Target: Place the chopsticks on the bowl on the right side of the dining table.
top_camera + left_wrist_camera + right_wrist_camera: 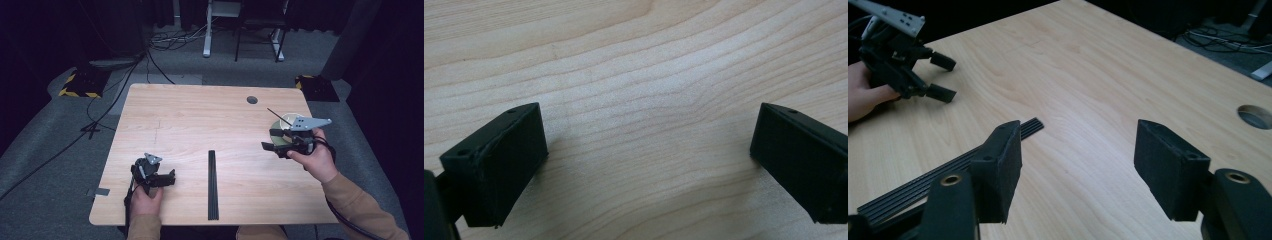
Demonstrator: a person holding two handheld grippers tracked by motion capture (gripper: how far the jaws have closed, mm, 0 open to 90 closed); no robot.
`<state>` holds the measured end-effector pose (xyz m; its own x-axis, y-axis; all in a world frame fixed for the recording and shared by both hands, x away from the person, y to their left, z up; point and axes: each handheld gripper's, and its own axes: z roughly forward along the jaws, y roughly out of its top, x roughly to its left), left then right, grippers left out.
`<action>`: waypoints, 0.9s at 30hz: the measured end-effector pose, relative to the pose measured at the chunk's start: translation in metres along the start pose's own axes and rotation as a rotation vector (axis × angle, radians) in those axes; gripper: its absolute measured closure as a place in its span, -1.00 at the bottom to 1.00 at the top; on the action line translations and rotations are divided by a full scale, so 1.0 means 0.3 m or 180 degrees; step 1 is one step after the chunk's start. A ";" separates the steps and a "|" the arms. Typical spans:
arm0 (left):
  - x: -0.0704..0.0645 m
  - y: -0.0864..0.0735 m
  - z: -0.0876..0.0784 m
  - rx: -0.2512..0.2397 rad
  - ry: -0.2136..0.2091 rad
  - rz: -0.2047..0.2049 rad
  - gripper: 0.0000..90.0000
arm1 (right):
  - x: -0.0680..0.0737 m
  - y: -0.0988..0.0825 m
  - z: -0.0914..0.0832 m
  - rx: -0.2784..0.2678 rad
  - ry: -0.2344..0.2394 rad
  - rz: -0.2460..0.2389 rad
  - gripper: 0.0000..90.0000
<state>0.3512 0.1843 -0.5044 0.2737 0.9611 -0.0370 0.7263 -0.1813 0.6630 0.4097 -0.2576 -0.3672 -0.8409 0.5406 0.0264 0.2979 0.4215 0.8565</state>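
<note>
Wooden table (pixel 200 115) bearing a black ribbed strip (pixel 213 185) near its centre, long axis running near to far. The left gripper (pixel 170 178), jaws parted and empty, rests just left of the strip, probably the nearer hand. The right gripper (pixel 270 146), jaws likewise apart and empty, hovers farther right, before a small bowl (pixel 284 125).

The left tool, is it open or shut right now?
Open. The left tool has its two black jaws standing wide apart, with bare wooden table showing between them and nothing held.
</note>
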 end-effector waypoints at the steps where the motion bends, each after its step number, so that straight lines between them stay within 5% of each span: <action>1: 0.000 0.000 0.000 0.0000 0.0000 0.0000 -0.96 | 0.010 -0.002 0.007 0.0025 0.0012 -0.0009 -0.18; 27: 0.000 0.000 0.000 0.0001 0.0000 0.0001 -0.96 | 0.200 -0.124 0.245 0.0116 0.0532 0.0028 -0.21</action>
<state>0.3512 0.1843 -0.5044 0.2738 0.9611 -0.0367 0.7263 -0.1816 0.6629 0.3812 -0.1873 -0.4354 -0.9007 0.4170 0.1216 0.3190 0.4450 0.8368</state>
